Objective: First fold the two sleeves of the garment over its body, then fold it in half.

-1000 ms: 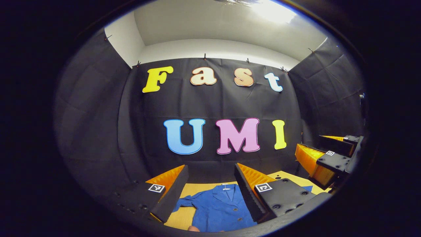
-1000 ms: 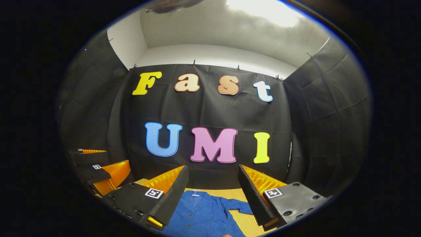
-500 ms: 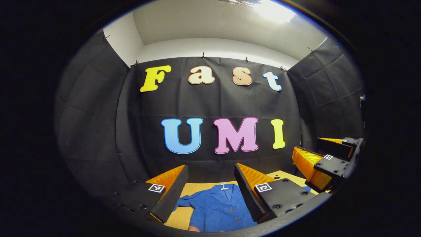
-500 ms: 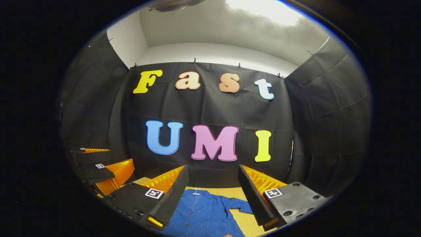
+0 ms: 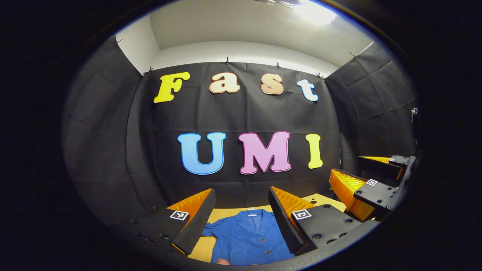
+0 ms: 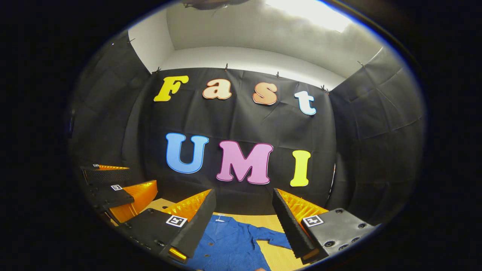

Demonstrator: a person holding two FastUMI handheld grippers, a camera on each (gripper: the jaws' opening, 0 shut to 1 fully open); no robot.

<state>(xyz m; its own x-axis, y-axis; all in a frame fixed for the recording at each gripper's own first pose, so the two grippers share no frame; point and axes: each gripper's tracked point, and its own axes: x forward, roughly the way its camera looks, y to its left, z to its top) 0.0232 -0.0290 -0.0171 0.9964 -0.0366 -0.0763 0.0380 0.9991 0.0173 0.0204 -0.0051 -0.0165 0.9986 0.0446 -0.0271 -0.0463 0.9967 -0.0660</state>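
Both grippers held high above the table, pointing more at the booth wall than down. Left gripper with fingers spread wide, nothing between them; right gripper likewise wide apart and empty. Blue button-front jacket lying flat on the wooden tabletop below, collar toward the far wall, front panel with buttons facing up. Left sleeve spread out to the side in the left gripper view; right sleeve spread out on bare wood in the right gripper view. Neither sleeve folded over the body yet, so likely the very start of the task.

Risks from here: descending from this height with the cuffs near the bottom edge of each view, so easy to miss a cuff or pinch both layers plus the body. Dragging a sleeve too hard likely to shift or wrinkle the whole jacket. Crossing paths possibly a clash between the two grippers.
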